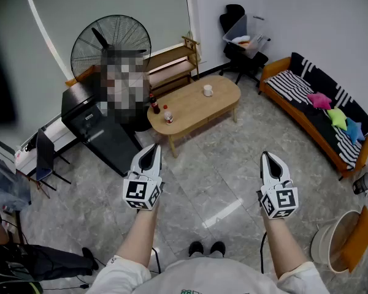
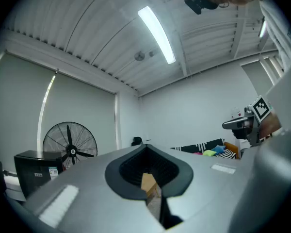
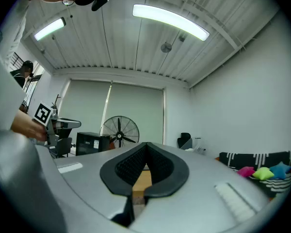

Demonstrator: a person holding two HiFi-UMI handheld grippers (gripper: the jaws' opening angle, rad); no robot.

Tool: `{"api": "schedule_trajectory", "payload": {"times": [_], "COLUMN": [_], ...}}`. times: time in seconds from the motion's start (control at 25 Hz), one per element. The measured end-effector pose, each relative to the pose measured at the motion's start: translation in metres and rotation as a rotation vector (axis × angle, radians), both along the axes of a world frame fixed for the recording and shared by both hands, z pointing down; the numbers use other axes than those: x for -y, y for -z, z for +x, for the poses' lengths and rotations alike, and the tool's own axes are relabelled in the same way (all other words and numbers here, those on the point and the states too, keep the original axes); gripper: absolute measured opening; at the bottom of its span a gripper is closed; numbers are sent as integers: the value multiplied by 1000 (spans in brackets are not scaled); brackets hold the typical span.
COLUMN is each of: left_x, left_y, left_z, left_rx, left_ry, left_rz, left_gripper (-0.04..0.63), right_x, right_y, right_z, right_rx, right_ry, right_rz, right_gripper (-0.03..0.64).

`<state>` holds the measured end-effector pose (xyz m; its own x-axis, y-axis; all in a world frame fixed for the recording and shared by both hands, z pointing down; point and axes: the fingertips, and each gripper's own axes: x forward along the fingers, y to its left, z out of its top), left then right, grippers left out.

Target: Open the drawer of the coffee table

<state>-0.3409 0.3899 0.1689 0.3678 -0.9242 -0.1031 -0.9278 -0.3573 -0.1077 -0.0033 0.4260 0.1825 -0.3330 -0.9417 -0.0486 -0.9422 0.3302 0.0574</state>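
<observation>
A light wooden oval coffee table (image 1: 196,106) stands across the room, well beyond both grippers, and no drawer front shows from here. My left gripper (image 1: 149,156) is held out in the air at the left, shut and empty. At the right my right gripper (image 1: 272,163) is level with it, shut too, with nothing in it. In the left gripper view the closed jaws fill the lower frame and a sliver of the table (image 2: 148,182) shows through their gap. The right gripper view shows the same sliver of table (image 3: 141,179) between its closed jaws.
On the table stand a dark bottle (image 1: 154,105), a small red-capped bottle (image 1: 168,115) and a white cup (image 1: 207,90). A person sits by a big fan (image 1: 110,41) behind it. An orange sofa (image 1: 319,112) with cushions lines the right; a black office chair (image 1: 242,41) is at the back.
</observation>
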Motion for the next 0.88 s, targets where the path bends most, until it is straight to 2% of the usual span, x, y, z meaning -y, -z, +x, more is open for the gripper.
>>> {"api": "schedule_trajectory", "payload": {"times": [0.72, 0.84, 0.88], "left_x": [-1, -1, -1], "left_y": [1, 0, 2], "left_z": [-5, -6, -6], "left_rx": [-11, -26, -39], "left_ry": [6, -1, -5], "left_rz": [2, 8, 20], "left_gripper": [-1, 0, 0], "right_x": [1, 1, 2], "right_y": [4, 9, 11], "right_z": [-7, -7, -5], "right_rx": [9, 37, 60], "right_ry": [12, 22, 20], "right_rz": [8, 39, 53], "right_gripper": [5, 5, 42]}}
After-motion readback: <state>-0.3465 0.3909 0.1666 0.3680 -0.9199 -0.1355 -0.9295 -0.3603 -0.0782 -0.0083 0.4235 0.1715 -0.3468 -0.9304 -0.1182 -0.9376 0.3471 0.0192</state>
